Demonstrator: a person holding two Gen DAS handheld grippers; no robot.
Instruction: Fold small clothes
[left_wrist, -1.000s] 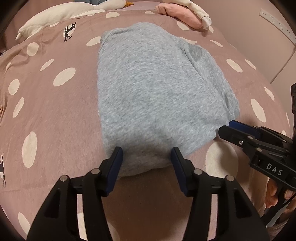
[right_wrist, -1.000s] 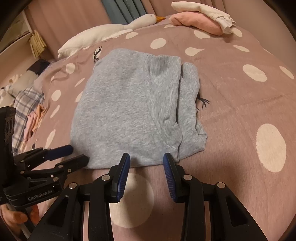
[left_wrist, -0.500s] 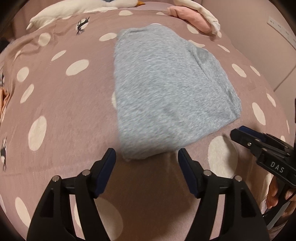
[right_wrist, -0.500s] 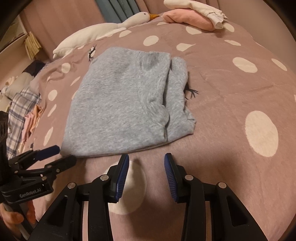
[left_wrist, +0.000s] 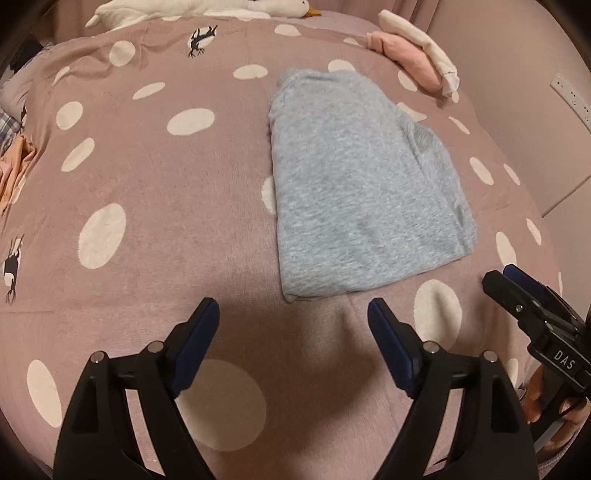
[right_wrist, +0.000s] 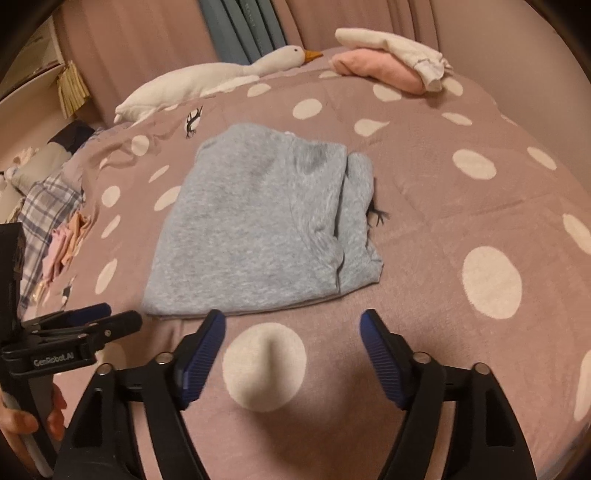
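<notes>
**Plainly, a folded grey garment is lying free on the spotted bedspread**

The soft grey fleecy garment (left_wrist: 365, 192) is lying folded into a rough rectangle on the dusty-pink bedspread with white dots (left_wrist: 155, 206), beyond both grippers and touching neither. Its top layer is sitting smooth; along its right side a second thickness of fabric is showing as a narrow doubled strip, and the near edge is running almost straight.

Going left to right in the left wrist view, the left gripper (left_wrist: 293, 325) is hovering over bare bedspread with its blue-padded jaws spreading apart and nothing between them; the garment is sitting ahead and to the right of it; the right gripper (left_wrist: 511, 275) is poking in at the right edge, with part of the person's hand behind it. A white wall socket strip (left_wrist: 570, 98) is appearing only here.

In the right wrist view, the left gripper (right_wrist: 107, 317) is entering at the left, then the right gripper (right_wrist: 291, 328) is standing with jaws widening, empty, just short of the garment's near edge. Only this view is showing the checked cloth pile (right_wrist: 48, 214) at the left and the blue curtain (right_wrist: 243, 26). Both views are catching the white plush goose (right_wrist: 207, 81) and the pink and cream folded clothes (right_wrist: 388, 62) at the far side.
</notes>
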